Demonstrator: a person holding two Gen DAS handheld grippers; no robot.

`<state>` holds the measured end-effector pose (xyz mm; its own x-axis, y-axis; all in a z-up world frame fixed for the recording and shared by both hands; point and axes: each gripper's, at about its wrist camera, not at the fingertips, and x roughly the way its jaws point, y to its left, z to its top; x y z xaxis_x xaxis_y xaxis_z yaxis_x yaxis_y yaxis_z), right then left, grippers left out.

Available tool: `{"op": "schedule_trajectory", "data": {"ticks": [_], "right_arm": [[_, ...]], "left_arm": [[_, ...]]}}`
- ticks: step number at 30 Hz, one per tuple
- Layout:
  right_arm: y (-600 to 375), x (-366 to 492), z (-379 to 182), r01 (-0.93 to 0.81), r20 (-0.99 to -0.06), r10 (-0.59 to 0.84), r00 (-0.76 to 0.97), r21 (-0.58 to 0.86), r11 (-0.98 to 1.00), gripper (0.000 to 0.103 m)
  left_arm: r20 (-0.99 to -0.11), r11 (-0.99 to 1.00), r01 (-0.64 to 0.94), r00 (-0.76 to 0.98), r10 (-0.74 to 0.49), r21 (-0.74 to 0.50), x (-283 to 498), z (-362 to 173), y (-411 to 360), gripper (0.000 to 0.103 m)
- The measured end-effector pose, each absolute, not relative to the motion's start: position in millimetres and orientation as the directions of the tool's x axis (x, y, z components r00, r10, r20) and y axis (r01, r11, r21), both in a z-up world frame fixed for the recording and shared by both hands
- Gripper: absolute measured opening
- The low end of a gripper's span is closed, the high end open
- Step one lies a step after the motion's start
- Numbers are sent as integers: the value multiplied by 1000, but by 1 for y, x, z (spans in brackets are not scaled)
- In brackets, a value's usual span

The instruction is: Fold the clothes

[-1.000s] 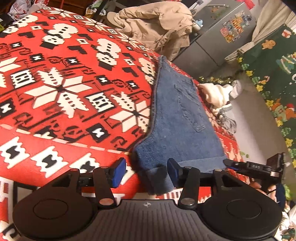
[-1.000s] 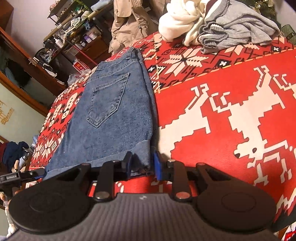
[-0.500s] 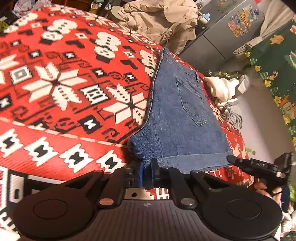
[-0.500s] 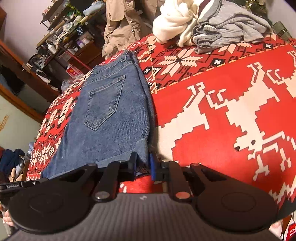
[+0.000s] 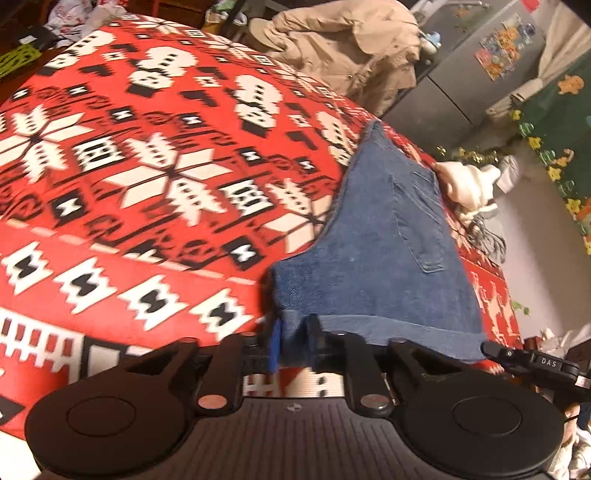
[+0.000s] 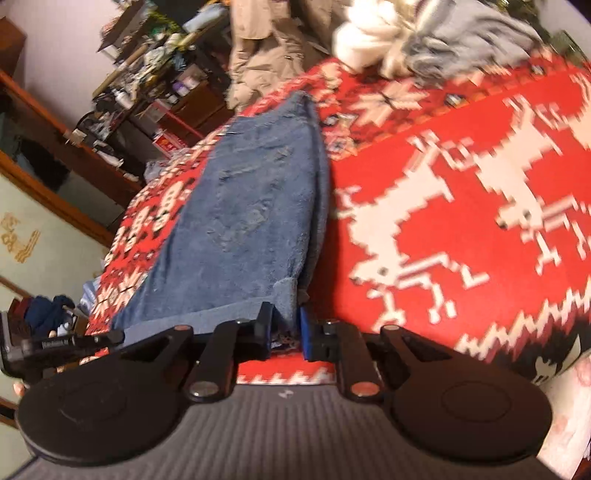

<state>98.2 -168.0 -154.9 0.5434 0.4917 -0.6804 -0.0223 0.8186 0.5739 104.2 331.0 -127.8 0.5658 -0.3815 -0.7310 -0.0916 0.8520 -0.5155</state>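
Both tongs are clenched on the hem of the denim shorts (image 5: pixel 384 258): the left gripper (image 5: pixel 293 345) pinches one hem corner, the right gripper (image 6: pixel 283 328) the opposite corner. Shorts lie flat, back pocket up, on the red patterned blanket (image 5: pixel 147 184). Beyond them, a beige coat (image 5: pixel 351 48) and a pile of light clothes (image 6: pixel 424 33).

Low wrist views, both facing shorts (image 5: pixel 388 251)

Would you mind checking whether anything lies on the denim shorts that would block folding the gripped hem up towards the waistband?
Nothing visible does. Both the left gripper and right gripper are shut on the denim shorts, whose upper surface is bare. The sweater pile sits beyond, off the shorts.
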Motion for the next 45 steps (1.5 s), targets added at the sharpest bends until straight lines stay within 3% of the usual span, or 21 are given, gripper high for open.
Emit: {"op": "schedule_trajectory", "data": {"ticks": [7,13,16,18,22,24,25,28,37,42,45], "right_arm": [[-185,81,-145,-40,-657,455,601,543,839,22],[-135,87,-139,-155,-619,518,590,543,826,22],[-107,91,-138,-214,-601,554,576,543,812,22],[-89,94,-138,-249,-591,577,564,544,801,22],[-62,101,-159,-265,-579,607,545,567,780,21],[-63,104,-171,-241,-577,615,537,594,768,18],[-66,105,-177,-226,-574,617,538,607,762,9],[-90,103,-187,-180,-552,620,557,649,739,0],[-172,82,-203,-61,-476,585,656,740,670,0],[-182,77,-204,-41,-464,558,687,743,668,0],[-187,82,-196,-52,-445,565,695,753,656,8]], "left_arm": [[-675,876,-57,662,-325,-478,83,-98,340,24],[-545,787,92,673,-501,-610,96,-91,302,24],[-547,777,145,632,-549,-612,110,-106,265,23],[-552,764,165,599,-581,-624,119,-120,246,12],[-577,766,151,572,-583,-625,129,-144,234,12],[-579,764,137,572,-581,-631,129,-154,242,3],[-572,757,134,575,-585,-640,128,-158,248,3],[-532,718,116,592,-605,-686,121,-164,275,3],[-487,675,34,666,-565,-737,97,-167,331,3],[-523,731,33,677,-518,-682,94,-150,322,2],[-499,740,67,697,-515,-669,98,-136,319,6]]}}
